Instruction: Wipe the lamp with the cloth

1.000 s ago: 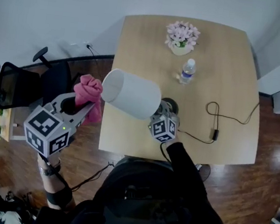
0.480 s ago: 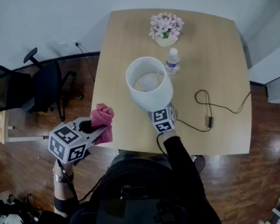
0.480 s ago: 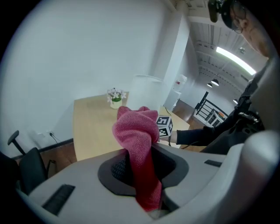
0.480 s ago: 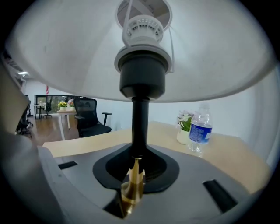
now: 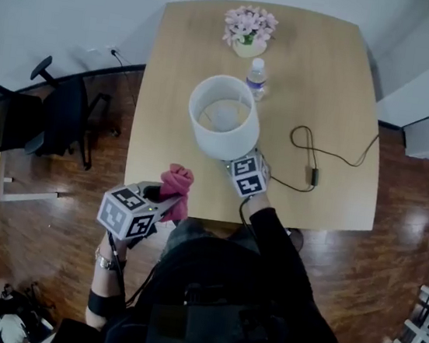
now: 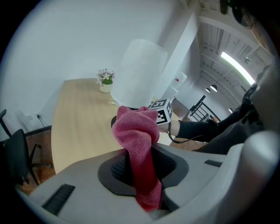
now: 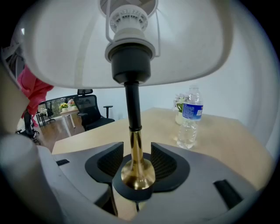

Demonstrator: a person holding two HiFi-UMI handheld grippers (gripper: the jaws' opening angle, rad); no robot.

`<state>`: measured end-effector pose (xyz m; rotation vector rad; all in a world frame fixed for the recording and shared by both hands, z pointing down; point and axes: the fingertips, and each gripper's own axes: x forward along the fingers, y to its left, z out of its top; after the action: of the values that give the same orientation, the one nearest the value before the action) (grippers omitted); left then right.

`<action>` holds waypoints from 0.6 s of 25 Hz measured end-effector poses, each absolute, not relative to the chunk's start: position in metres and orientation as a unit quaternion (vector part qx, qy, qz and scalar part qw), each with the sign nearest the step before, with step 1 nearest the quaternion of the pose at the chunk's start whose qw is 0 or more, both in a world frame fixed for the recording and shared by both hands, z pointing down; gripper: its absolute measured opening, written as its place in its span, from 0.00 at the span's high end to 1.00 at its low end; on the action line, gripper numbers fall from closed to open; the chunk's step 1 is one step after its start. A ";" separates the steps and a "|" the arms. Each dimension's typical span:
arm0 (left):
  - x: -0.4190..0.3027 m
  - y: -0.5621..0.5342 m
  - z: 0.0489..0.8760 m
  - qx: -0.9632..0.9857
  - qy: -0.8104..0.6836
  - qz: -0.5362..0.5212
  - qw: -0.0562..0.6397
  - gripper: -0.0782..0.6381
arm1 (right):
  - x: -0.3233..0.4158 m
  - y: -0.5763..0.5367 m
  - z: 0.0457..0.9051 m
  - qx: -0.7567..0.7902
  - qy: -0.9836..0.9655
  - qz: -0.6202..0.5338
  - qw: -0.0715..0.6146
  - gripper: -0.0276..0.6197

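1. As it stands on the table (image 5: 335, 88), the lamp (image 5: 223, 118) is kept upright, its stem vertical.
2. A white drum shade, a black socket and a brass stem are shown.
3. The stem is flanked by the right gripper (image 7: 134, 148), whose jaws have just been opening and are clear of it.
4. The pink cloth (image 6: 135, 131) is clamped in the left gripper (image 6: 140, 162), at the table's near edge.
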<state>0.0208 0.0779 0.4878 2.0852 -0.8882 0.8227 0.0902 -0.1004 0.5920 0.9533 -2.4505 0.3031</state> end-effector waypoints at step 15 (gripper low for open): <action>0.060 0.079 0.550 0.787 -0.393 0.285 0.381 0.76 | 0.162 -0.018 0.623 0.269 -0.877 0.201 0.342 0.64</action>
<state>0.0596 0.0792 0.5497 2.0071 -1.0034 0.7271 0.1617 -0.0180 0.6234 0.6991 -2.2810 0.5235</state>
